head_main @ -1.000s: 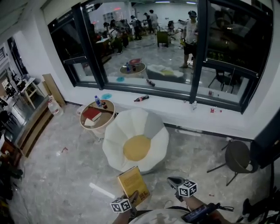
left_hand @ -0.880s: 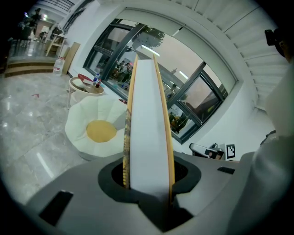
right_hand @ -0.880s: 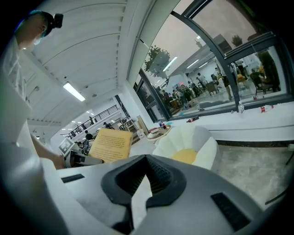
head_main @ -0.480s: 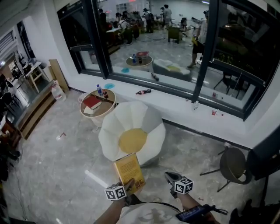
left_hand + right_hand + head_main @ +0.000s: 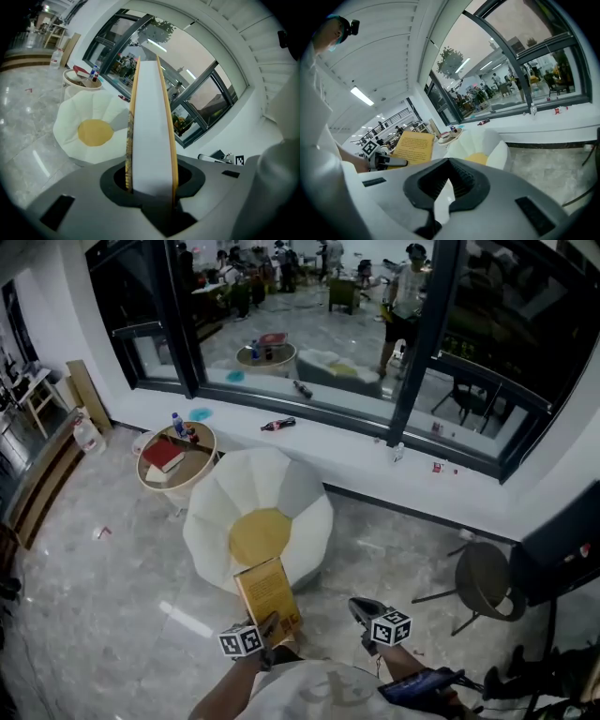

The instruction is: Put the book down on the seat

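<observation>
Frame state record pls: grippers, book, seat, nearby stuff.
left gripper: jaws shut on the yellow book's lower edge
right gripper: jaws together, nothing between them
yellow book: held in the air at the seat's near side
seat: white, flower-shaped, yellow centre
side table: round, beyond the seat to its left, carries a red book and a bottle
task status: book not yet set down

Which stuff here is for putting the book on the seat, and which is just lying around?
For the job:
- book, held in the left gripper
- seat

Just lying about:
- round table with a red book on it
- bottle on the sill
- jug by the wall
- dark chair
</observation>
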{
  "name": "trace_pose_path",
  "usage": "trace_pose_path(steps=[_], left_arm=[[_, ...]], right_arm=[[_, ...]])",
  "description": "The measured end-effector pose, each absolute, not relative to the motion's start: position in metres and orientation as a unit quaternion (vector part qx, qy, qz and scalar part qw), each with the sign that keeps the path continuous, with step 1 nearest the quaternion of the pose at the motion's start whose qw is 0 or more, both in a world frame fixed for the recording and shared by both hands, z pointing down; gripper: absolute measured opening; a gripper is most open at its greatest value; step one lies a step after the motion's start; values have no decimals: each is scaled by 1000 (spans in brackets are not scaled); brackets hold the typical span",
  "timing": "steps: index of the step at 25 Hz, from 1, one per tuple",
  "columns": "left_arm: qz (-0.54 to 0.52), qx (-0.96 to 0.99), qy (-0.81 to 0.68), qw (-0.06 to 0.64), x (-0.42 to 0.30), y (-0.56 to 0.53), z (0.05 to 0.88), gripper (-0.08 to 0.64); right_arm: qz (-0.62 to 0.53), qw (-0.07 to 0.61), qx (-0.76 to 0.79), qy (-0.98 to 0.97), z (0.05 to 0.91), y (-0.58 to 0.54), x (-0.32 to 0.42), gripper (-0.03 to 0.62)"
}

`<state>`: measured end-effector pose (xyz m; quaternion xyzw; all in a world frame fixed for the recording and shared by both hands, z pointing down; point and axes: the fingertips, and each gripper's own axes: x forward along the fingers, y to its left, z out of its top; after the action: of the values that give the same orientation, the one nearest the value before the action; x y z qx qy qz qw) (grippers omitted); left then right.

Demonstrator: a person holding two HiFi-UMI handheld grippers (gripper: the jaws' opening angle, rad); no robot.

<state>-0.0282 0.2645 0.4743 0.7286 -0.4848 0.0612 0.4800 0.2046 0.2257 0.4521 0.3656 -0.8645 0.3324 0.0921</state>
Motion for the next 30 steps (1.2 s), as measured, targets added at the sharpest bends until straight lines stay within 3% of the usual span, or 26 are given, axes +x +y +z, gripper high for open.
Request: trace_pose_path(steps=[6, 14, 30], left_arm=[[69, 745, -456, 481, -51, 191, 478, 146], [67, 759, -441, 474, -113, 121, 475, 146], [-18, 681, -527, 509, -210, 80, 493, 146]], right_arm=[[333, 107, 405, -844, 450, 167, 198, 12], [310, 131, 395, -855, 436, 88, 117, 12], [251, 232, 295, -892, 435, -27, 25, 12]])
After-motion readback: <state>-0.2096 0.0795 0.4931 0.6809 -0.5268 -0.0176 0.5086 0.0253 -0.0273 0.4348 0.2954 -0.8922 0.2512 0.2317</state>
